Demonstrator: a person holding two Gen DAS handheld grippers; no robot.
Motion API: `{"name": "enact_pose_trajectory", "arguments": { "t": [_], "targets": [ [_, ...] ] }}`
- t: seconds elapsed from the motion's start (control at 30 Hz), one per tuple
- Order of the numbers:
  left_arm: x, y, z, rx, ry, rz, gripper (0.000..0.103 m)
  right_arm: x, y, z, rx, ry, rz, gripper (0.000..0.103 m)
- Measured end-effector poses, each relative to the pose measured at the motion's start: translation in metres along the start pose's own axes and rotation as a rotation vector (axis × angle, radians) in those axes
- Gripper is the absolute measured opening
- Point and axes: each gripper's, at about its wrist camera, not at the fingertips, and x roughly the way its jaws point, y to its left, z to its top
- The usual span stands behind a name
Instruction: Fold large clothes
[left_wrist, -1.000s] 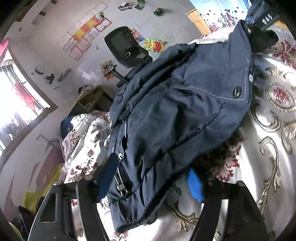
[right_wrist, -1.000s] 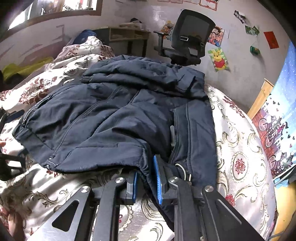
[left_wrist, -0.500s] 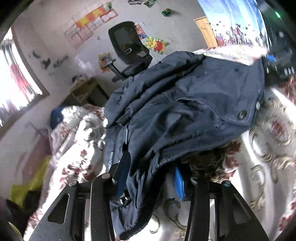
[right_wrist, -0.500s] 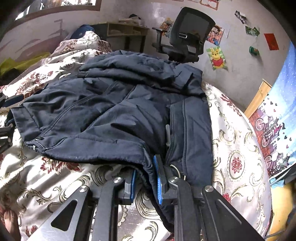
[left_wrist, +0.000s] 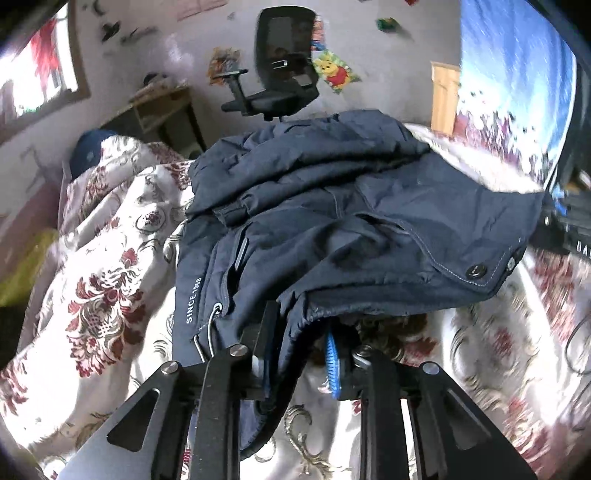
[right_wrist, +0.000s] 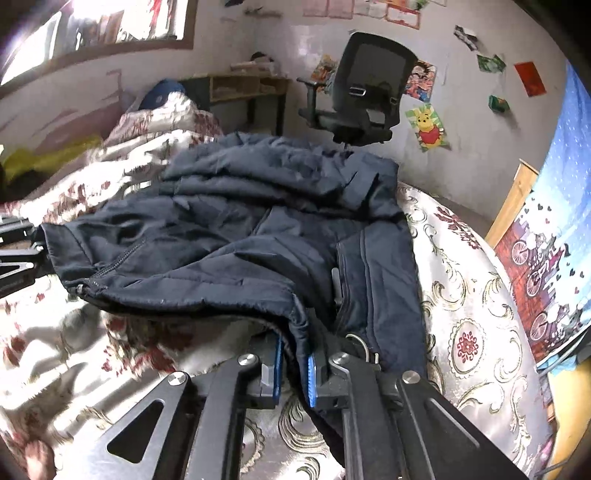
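A dark navy padded jacket (left_wrist: 343, 221) lies bunched on a floral bedspread (left_wrist: 107, 288). My left gripper (left_wrist: 299, 354) is shut on the jacket's hem, with fabric between its blue-padded fingers. In the right wrist view the same jacket (right_wrist: 258, 229) spreads across the bed. My right gripper (right_wrist: 293, 365) is shut on another part of the hem, which it holds raised above the bedspread (right_wrist: 469, 332). The left gripper (right_wrist: 18, 254) shows at the left edge of that view, at the jacket's other corner.
A black office chair (right_wrist: 365, 96) and a wooden desk (right_wrist: 243, 88) stand behind the bed against a wall with posters. A blue patterned hanging (right_wrist: 554, 251) is at the right. A yellow-green item (left_wrist: 26, 266) lies at the left beside the bed.
Both grippers have carried the jacket's hem forward toward its collar end, so the lower part now bunches over the upper part. The left gripper swung round to face the chair.
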Motion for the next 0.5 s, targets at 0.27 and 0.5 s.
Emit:
{"name": "enact_pose_trajectory", "arguments": {
  "t": [0.27, 0.5],
  "targets": [
    [-0.024, -0.002, 0.018, 0.031, -0.060, 0.026, 0.011, -0.022, -0.006, 0.012, 0.020, -0.090, 0.000, 0.008],
    [-0.040, 0.004, 0.026, 0.021, -0.114, 0.023, 0.008, -0.039, -0.016, 0.023, 0.079, -0.174, 0.040, 0.007]
  ]
}}
